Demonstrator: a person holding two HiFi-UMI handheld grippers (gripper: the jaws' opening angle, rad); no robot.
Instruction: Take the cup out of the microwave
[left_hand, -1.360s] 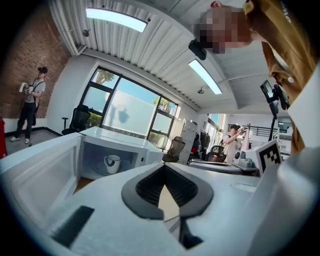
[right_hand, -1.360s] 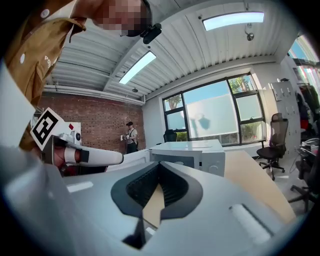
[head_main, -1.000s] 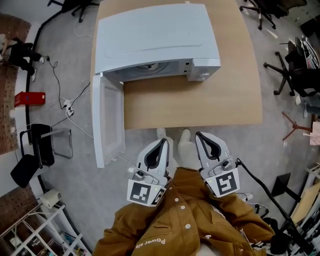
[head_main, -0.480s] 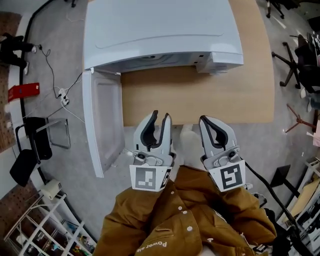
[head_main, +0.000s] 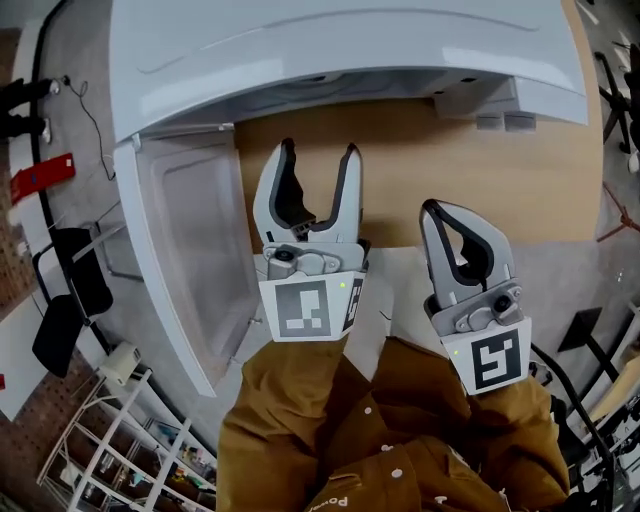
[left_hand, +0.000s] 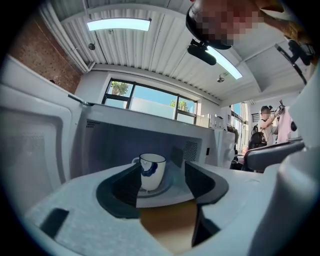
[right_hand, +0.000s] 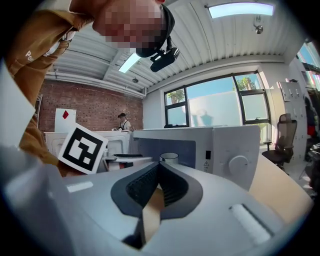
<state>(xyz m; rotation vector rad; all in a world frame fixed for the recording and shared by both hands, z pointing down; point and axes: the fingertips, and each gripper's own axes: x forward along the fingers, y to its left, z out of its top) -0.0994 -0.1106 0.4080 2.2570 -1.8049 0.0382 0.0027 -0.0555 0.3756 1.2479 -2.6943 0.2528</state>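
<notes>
The left hand-held gripper (head_main: 318, 152) has just opened its jaws, nothing between them, and has advanced up the head view to the open microwave (head_main: 340, 40). The right hand-held gripper (head_main: 436, 210) stays closed and empty. The cup (left_hand: 151, 171) stands upright inside the cavity, centre of the left gripper view, not yet grasped.

White boxy microwave (head_main: 340, 50) sits on the light wooden tabletop (head_main: 450, 160), its white door (head_main: 185, 250) swung wide to the left. Left gripper (head_main: 318, 150) is out over the wood, fingers (head_main: 275, 195) just opening, only bare tabletop between them. Right gripper (head_main: 437, 208) sits lower down, fingers pressed together, above the brown jacket (head_main: 330, 440).
</notes>
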